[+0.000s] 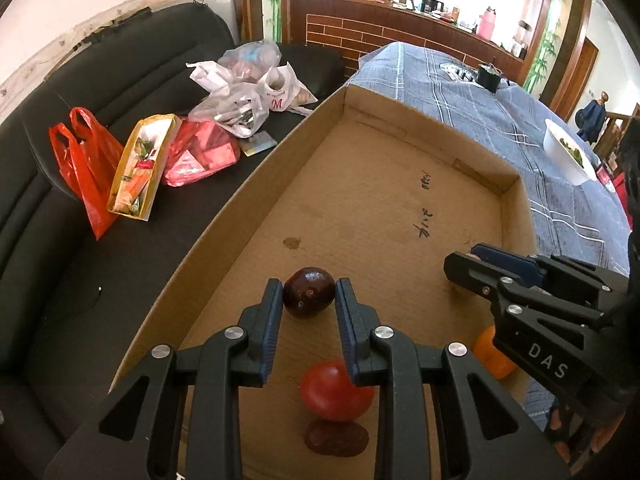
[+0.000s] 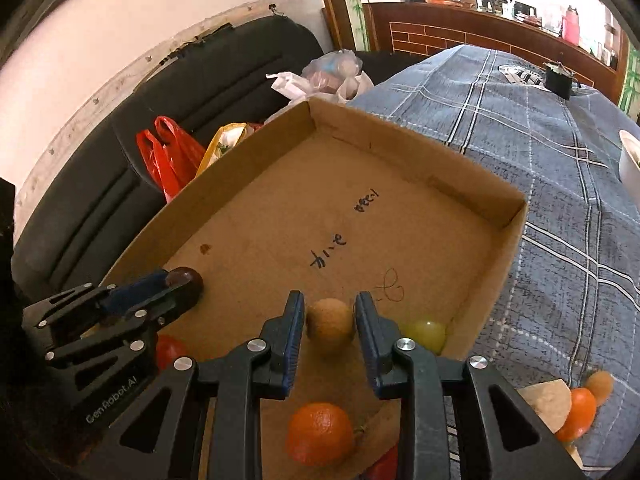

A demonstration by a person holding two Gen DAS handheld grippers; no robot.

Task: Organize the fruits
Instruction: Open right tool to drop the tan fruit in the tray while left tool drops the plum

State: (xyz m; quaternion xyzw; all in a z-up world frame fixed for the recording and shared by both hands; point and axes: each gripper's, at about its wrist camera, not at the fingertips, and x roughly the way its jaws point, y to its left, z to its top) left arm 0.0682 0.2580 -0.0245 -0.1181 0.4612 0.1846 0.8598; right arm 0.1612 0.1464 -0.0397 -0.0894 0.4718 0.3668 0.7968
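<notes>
Your left claw [image 1: 309,294] has a dark plum [image 1: 309,293] right between its blue pads at the lower centre of the left wrist view; both pads sit against its flanks, so you are gripping it, with the plum low over the floor of the cardboard tray [image 1: 280,152]. Whether it already rests on the card I cannot tell. Your right claw [image 2: 329,320] frames a brown kiwi [image 2: 330,320] at the lower centre of the right wrist view, and here a sliver of gap shows on each side, so the pads stand just off the fruit, not pressing. The kiwi looks set down on the tray floor. What matters next is that each fruit lies dead ahead of its own claw, along the finger line, so backing straight out is probably cleanest. Behind your left claw, lower in that frame, lies a red tomato [image 1: 336,394]; below your right claw sits an orange [image 2: 320,432], with a green grape [image 2: 427,333] just right of the kiwi. The plum is round, so release gently; it may roll.
</notes>
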